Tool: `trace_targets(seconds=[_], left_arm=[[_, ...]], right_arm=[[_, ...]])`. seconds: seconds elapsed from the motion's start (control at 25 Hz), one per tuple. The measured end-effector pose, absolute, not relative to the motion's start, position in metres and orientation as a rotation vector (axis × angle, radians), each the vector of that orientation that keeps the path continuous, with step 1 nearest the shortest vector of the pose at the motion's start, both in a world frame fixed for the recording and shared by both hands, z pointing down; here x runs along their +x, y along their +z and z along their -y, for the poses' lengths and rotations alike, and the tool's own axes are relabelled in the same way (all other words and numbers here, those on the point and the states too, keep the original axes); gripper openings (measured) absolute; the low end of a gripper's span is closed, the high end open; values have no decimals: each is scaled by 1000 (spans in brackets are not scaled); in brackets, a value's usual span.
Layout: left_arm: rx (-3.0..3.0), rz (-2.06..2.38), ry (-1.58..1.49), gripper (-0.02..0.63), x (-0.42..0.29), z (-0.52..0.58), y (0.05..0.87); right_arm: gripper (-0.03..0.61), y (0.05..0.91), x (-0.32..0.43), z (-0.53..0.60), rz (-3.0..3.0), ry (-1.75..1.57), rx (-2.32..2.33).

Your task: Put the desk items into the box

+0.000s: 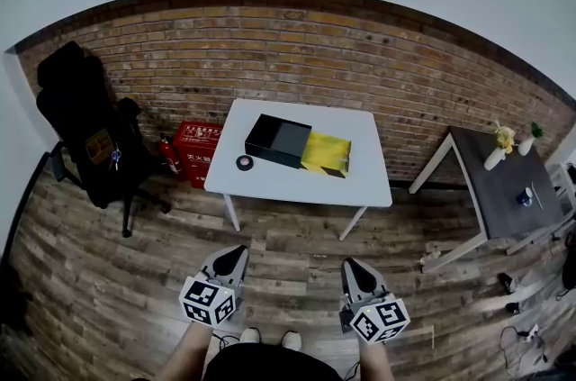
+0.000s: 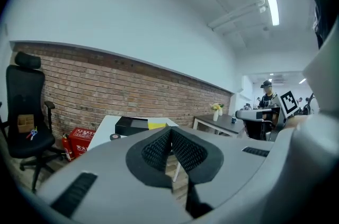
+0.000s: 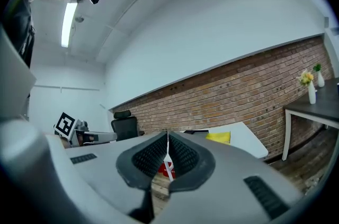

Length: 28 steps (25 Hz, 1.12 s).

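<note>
Our left gripper (image 1: 237, 254) and right gripper (image 1: 353, 266) are both closed on nothing, well short of the surface (image 1: 297, 183), where the box (image 1: 275, 140) lies near a black ring (image 1: 244, 162).

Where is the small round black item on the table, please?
In the head view, the round item lies near the left edge of the white table, just left of the black box and apart from it.
</note>
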State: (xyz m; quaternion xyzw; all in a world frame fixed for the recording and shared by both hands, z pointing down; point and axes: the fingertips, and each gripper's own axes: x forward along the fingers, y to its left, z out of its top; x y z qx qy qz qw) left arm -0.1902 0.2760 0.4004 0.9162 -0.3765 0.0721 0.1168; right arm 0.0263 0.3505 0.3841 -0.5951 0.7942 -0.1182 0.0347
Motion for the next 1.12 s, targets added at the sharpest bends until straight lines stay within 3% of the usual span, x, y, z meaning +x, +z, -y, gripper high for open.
trace_targets(seconds=[1.12], left_arm=[[2617,1199,241,14,-149,-296,423]], right_arm=[[23,400,56,-353,-2589,-385,-1664]])
